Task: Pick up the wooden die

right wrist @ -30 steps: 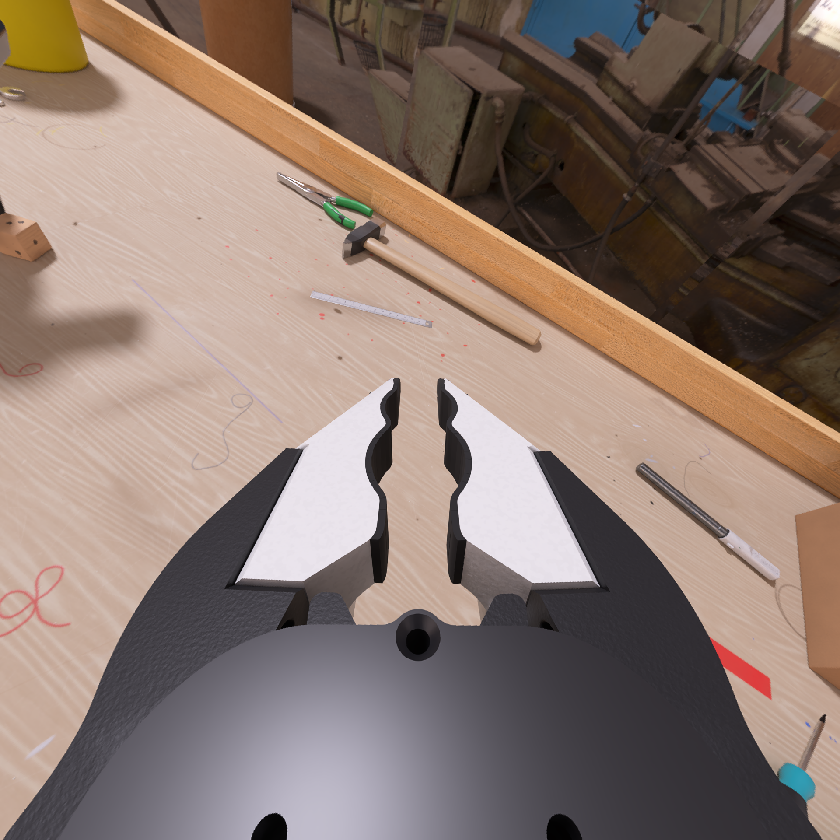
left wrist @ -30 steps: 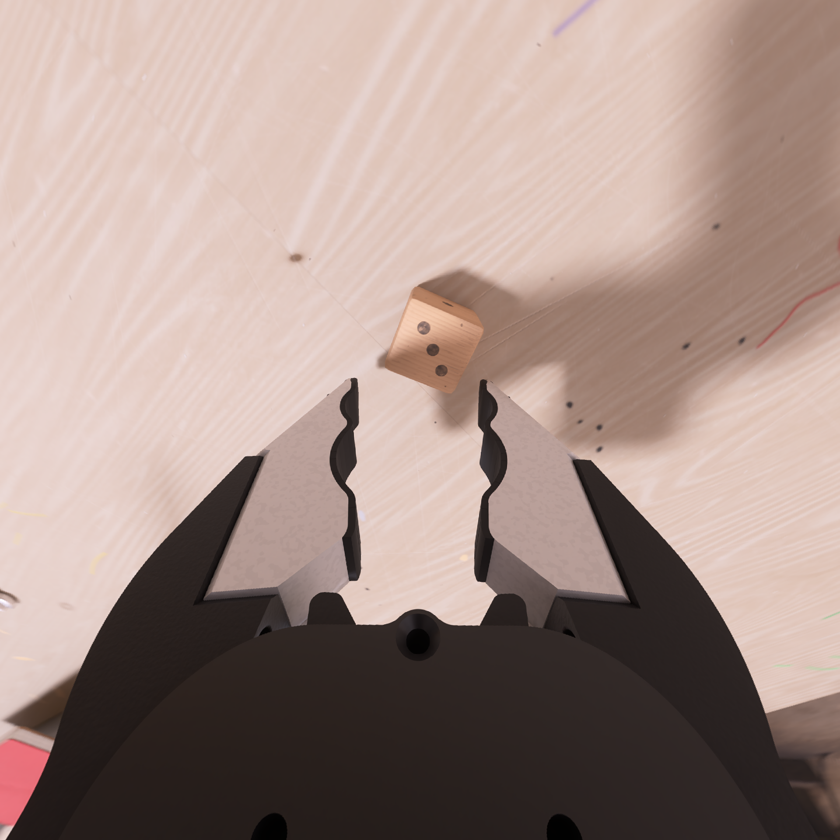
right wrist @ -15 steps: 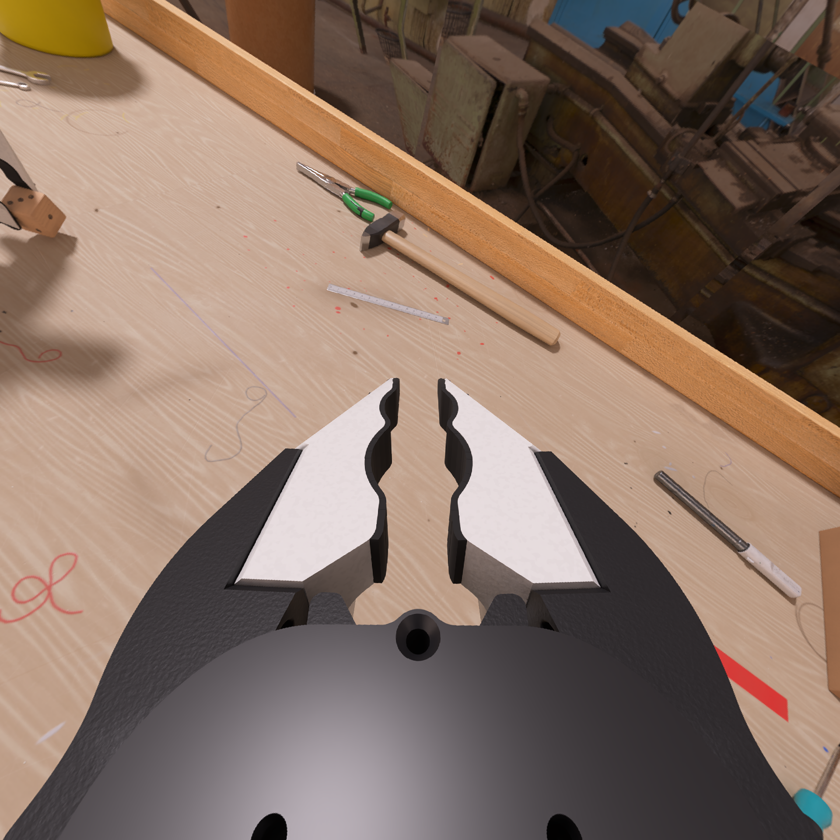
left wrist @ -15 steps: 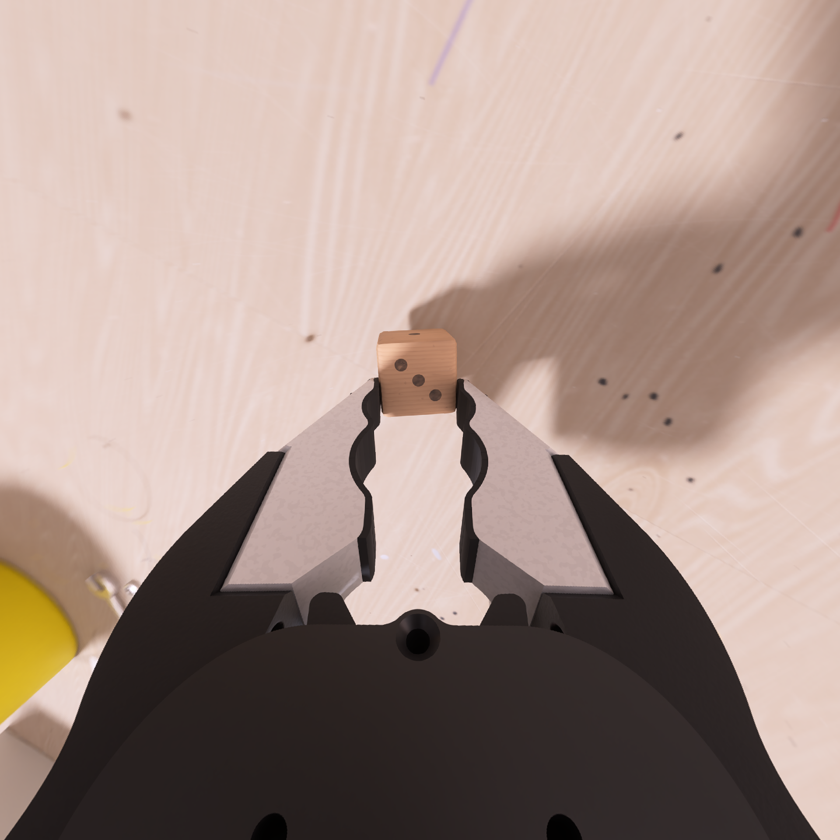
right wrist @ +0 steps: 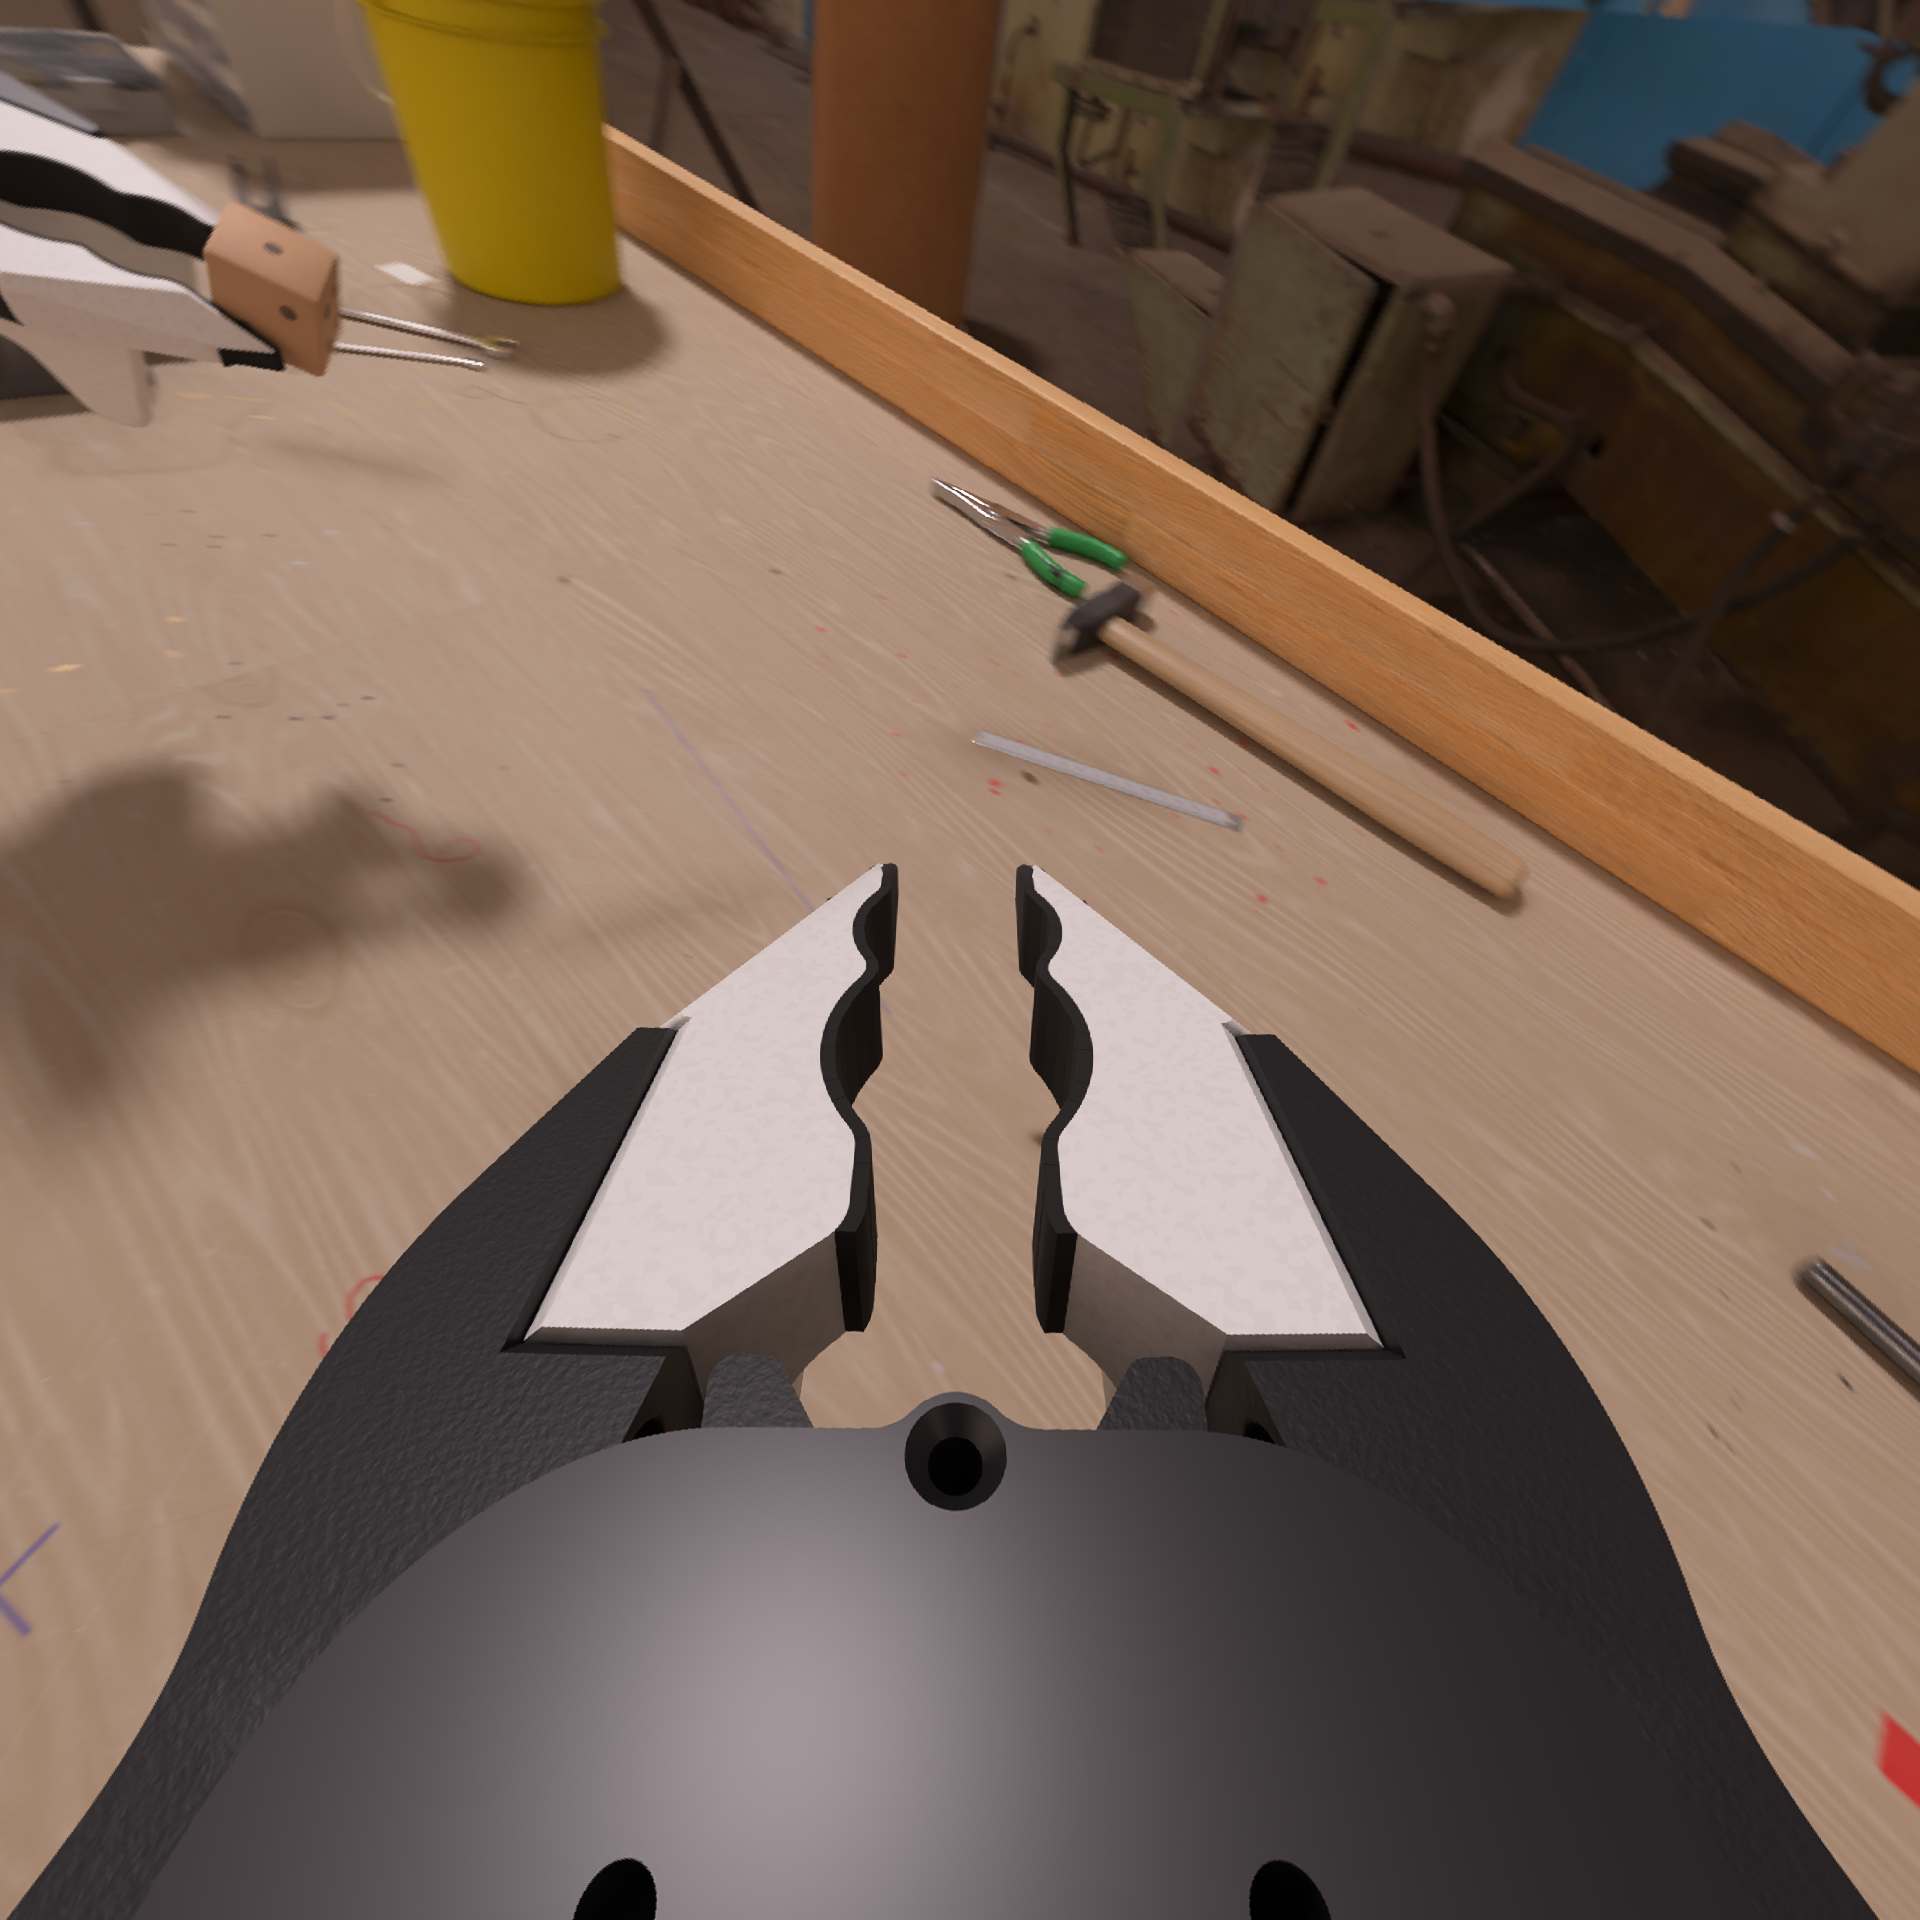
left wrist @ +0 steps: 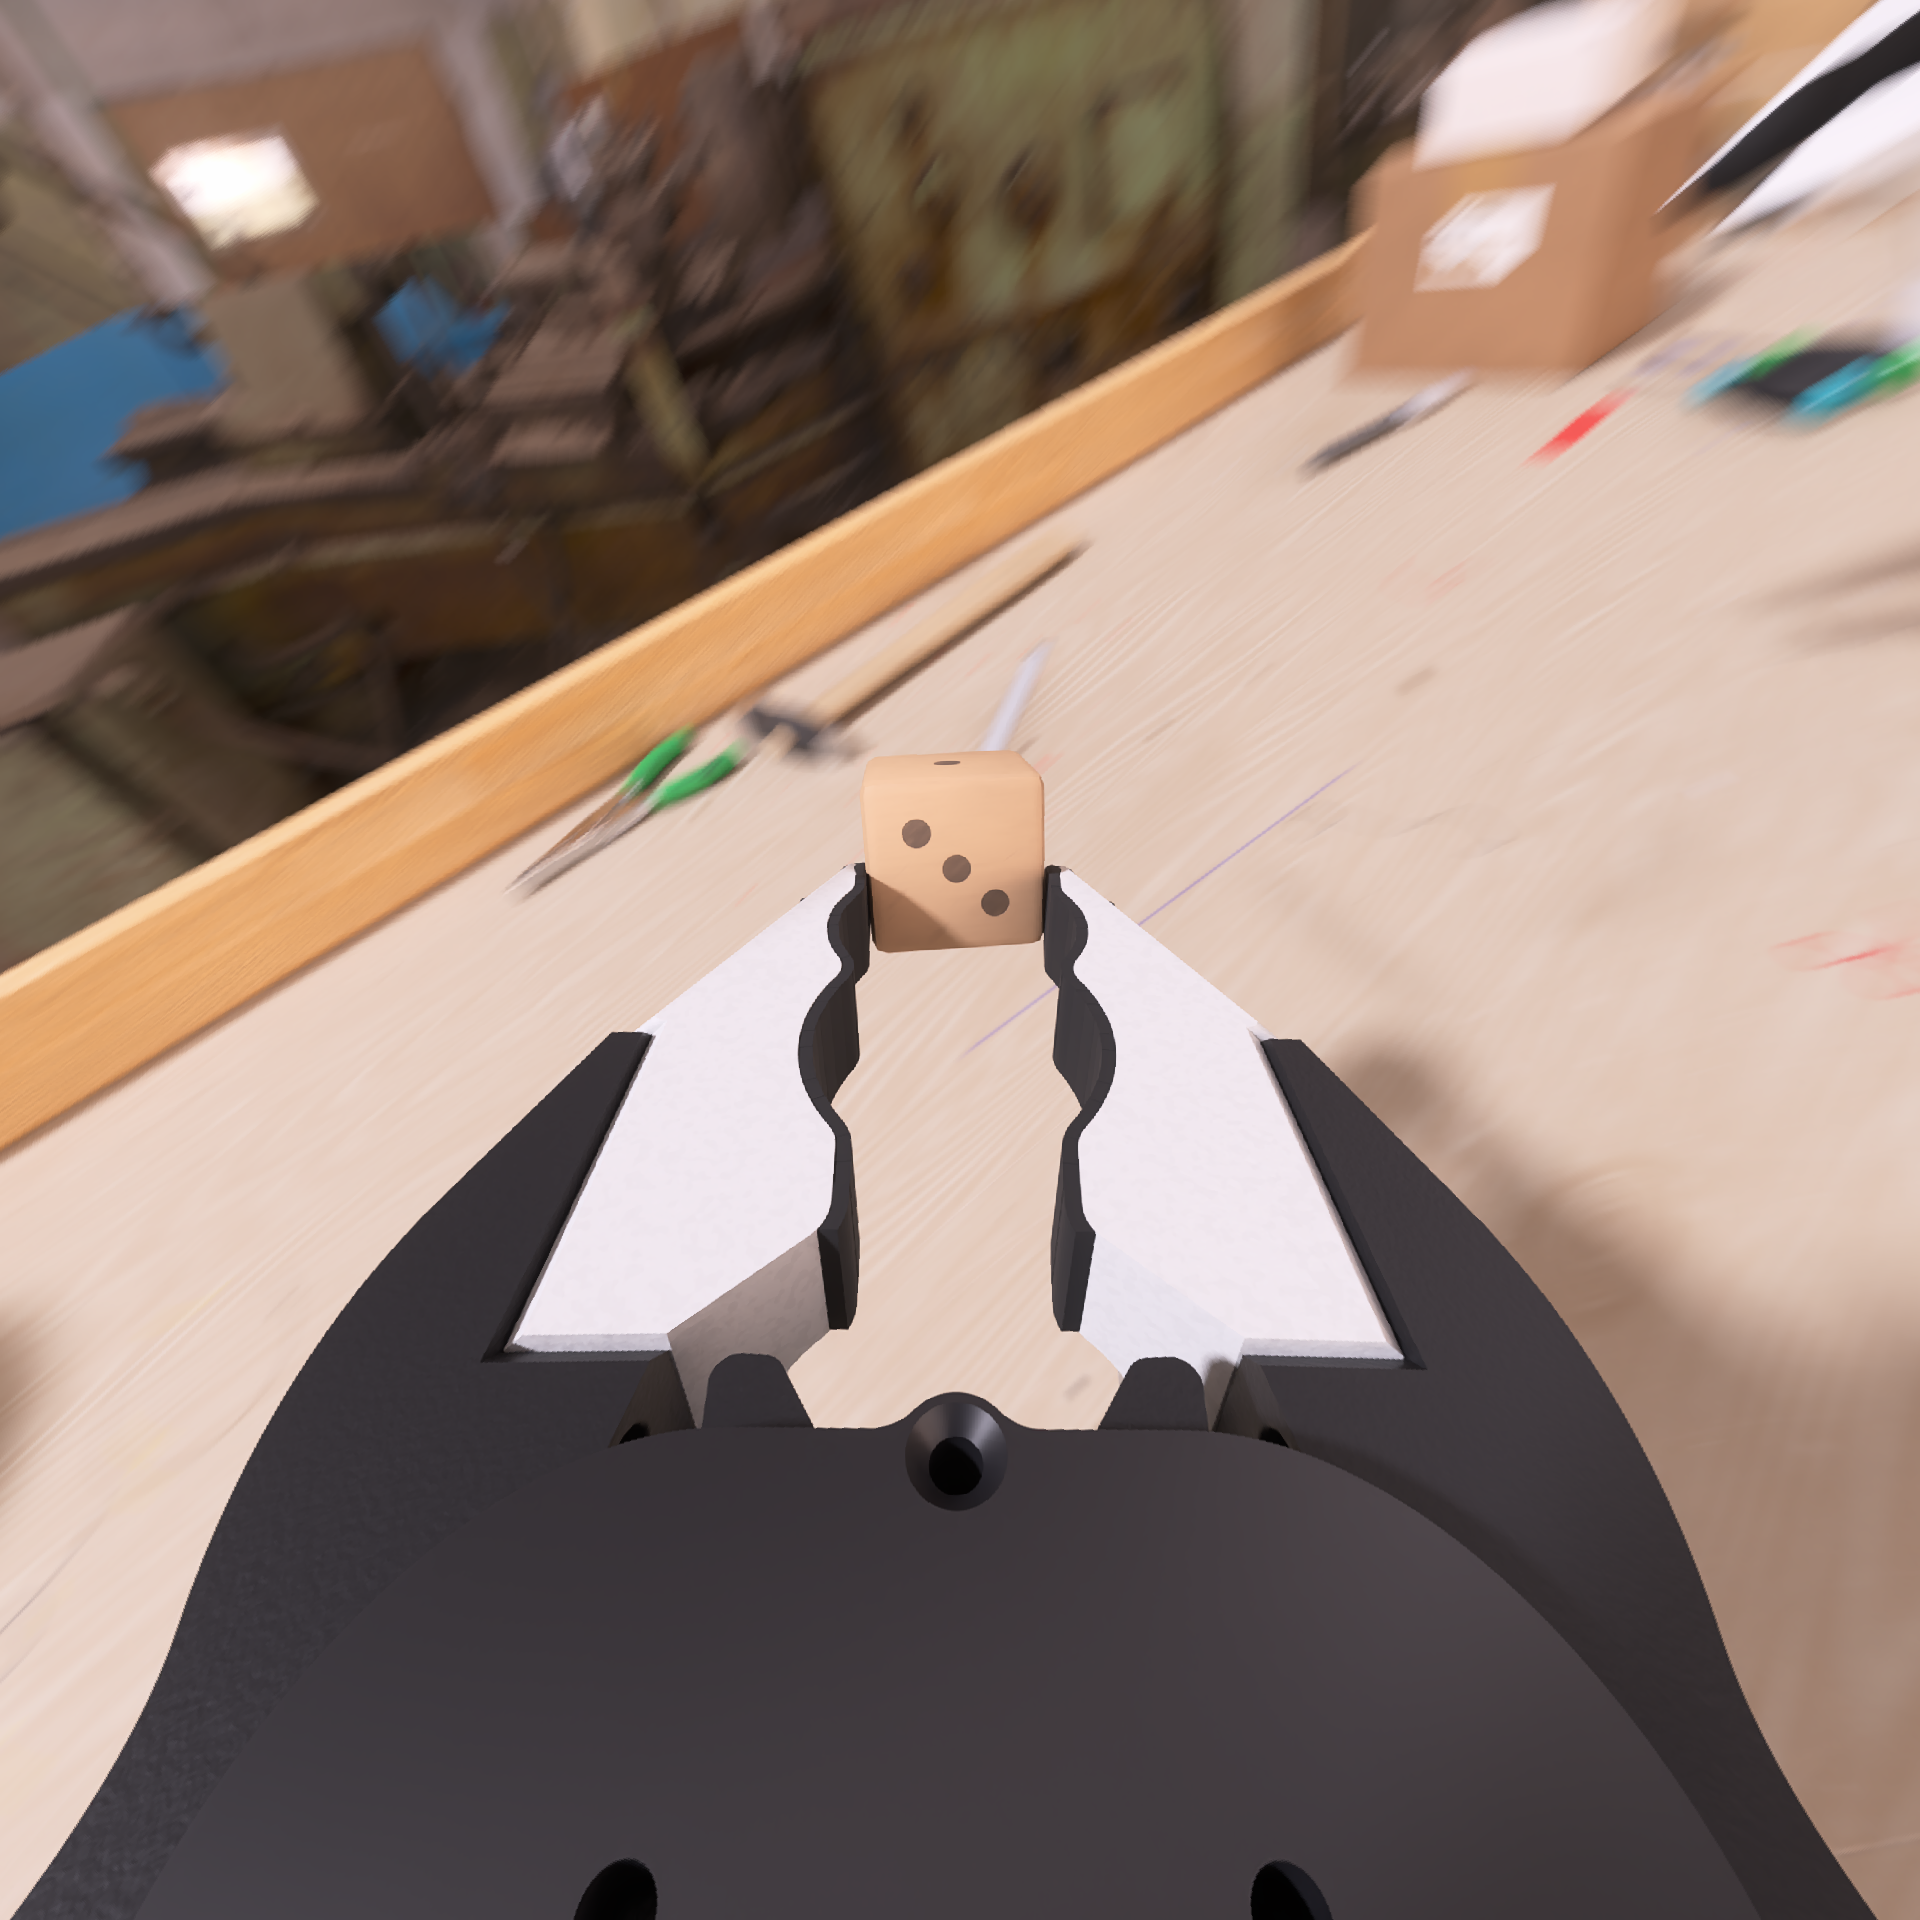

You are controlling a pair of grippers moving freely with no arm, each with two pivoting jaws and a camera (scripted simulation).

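Note:
The wooden die [left wrist: 951, 852] is a small light-brown cube with dark pips, three on the face towards me. My left gripper [left wrist: 954, 896] is shut on it at the fingertips and holds it in the air above the workbench. The right wrist view shows the die [right wrist: 272, 289] at the upper left in the left gripper [right wrist: 234, 303], well clear of the table, with its shadow below. My right gripper [right wrist: 956, 878] is slightly open and empty over the bench. Its fingers [left wrist: 1808, 114] show at the top right of the left wrist view.
A raised wooden edge [right wrist: 1351, 623] borders the bench. Near it lie green-handled pliers [right wrist: 1049, 551], a hammer [right wrist: 1247, 717] and a steel ruler [right wrist: 1107, 779]. A yellow bucket [right wrist: 499, 145] stands far left, a cardboard box [left wrist: 1507, 249] at the right, and a metal rod [right wrist: 1860, 1330] lies near the right gripper.
My left gripper closed on the die, then lifted it off the bench and swung up fast to face the bench edge. The right gripper shifted a little and stayed empty.

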